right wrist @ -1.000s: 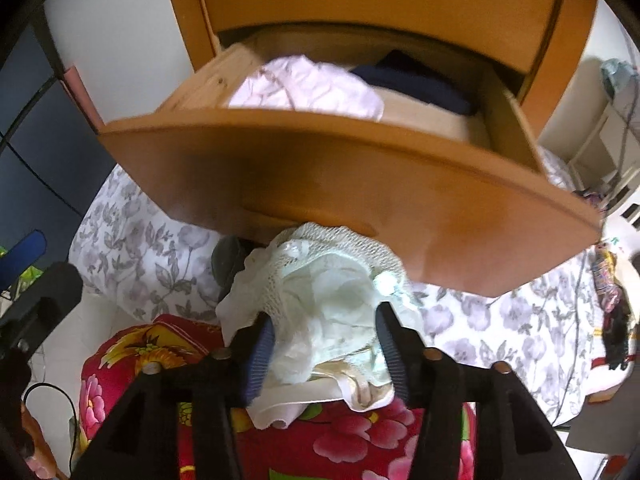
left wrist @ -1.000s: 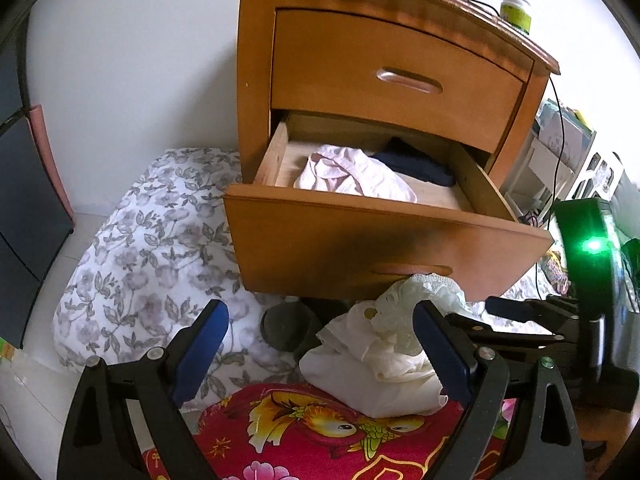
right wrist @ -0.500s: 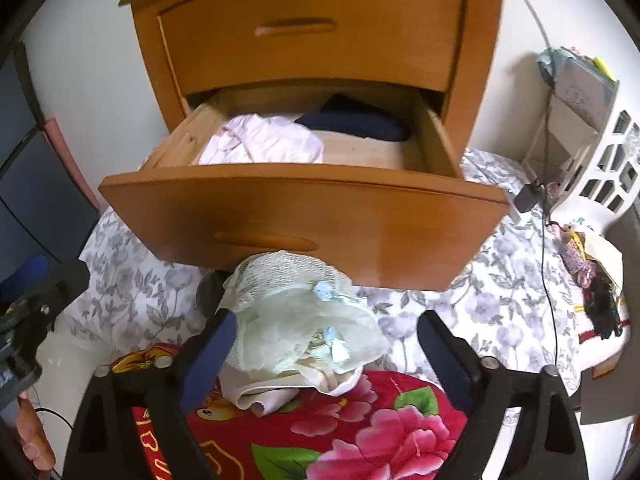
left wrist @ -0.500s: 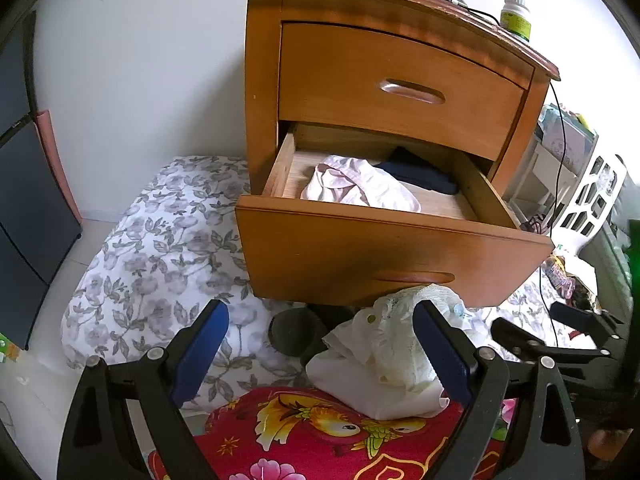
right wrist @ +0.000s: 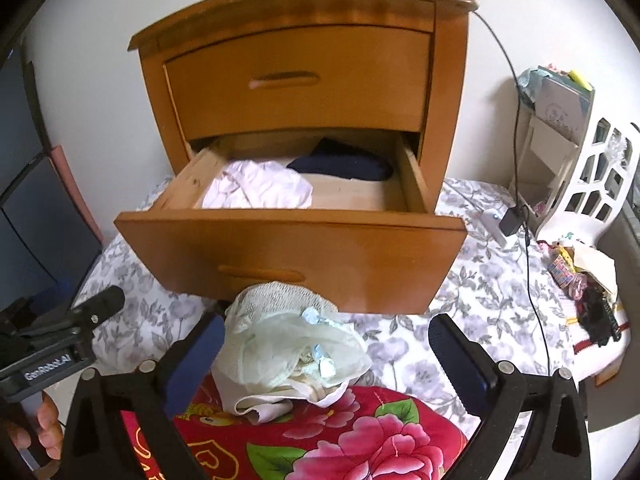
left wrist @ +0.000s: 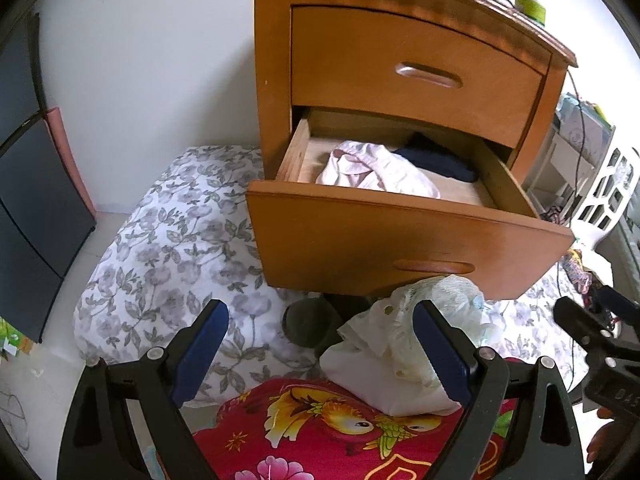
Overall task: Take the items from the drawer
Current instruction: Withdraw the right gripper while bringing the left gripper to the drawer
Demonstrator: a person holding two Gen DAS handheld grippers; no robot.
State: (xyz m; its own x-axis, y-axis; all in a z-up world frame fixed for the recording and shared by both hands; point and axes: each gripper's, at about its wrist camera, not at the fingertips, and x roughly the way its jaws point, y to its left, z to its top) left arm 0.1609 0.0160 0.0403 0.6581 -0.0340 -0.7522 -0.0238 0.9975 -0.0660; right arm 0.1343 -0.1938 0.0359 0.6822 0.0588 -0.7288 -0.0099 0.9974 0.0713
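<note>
The right tool [right wrist: 324, 352] is spread wide and empty — the pale garment pile [right wrist: 292, 344] lies between its fingers, on a red floral blanket [right wrist: 340, 440]. The left tool [left wrist: 320, 344] gapes too, before the open drawer [left wrist: 400, 232].

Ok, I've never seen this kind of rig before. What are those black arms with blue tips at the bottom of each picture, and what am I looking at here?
Those are two hand-held grippers, one in each of a person's hands, each with a camera looking out along its two fingers. One picture comes from the left gripper, the other from the right gripper. Both stand open and hold nothing.

Ahead is a wooden nightstand with its lower drawer pulled out. Inside lie a pale pink garment and a dark blue garment. Below the drawer front, a pile of white lacy clothes rests on a red flowered blanket, already out of the drawer.
</note>
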